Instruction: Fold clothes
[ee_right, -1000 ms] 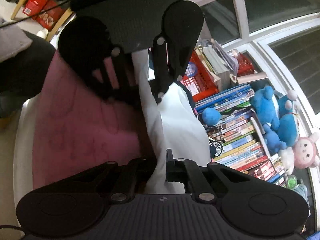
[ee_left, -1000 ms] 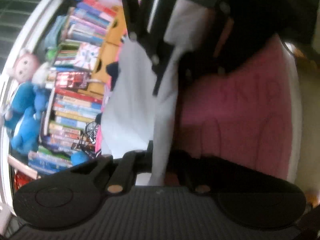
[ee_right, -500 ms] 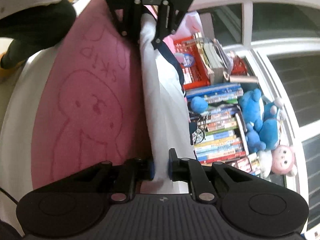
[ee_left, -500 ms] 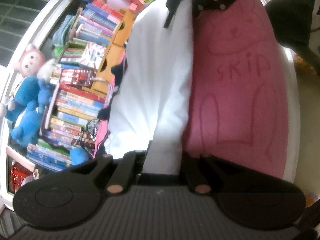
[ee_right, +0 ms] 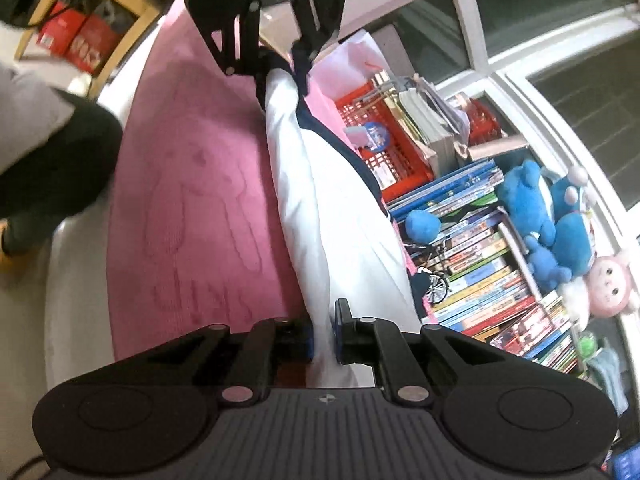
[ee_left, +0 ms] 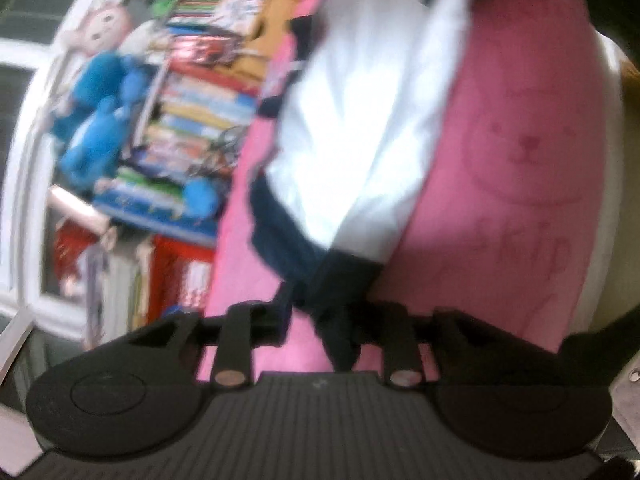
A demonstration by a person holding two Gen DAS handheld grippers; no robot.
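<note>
White garment (ee_right: 340, 216) between 2 tongs

- Two black grippers: close together a second ago, now well apart; in the right wrist view the left gripper (ee_right: 276, 54) sits far and small.
- White garment with navy trim (ee_right: 340, 216): bunched earlier, now drawn long between them.
- Left gripper (ee_left: 340, 328): white cloth then, navy trim (ee_left: 340, 280) in its jaws now.
- Pink bear-print mat (ee_left: 520, 152): more exposed.

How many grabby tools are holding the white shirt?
2. The right tool pinches the white end of the shirt. The left tool pinches the other end, where the dark blue trim is. No other tool is in view.
</note>
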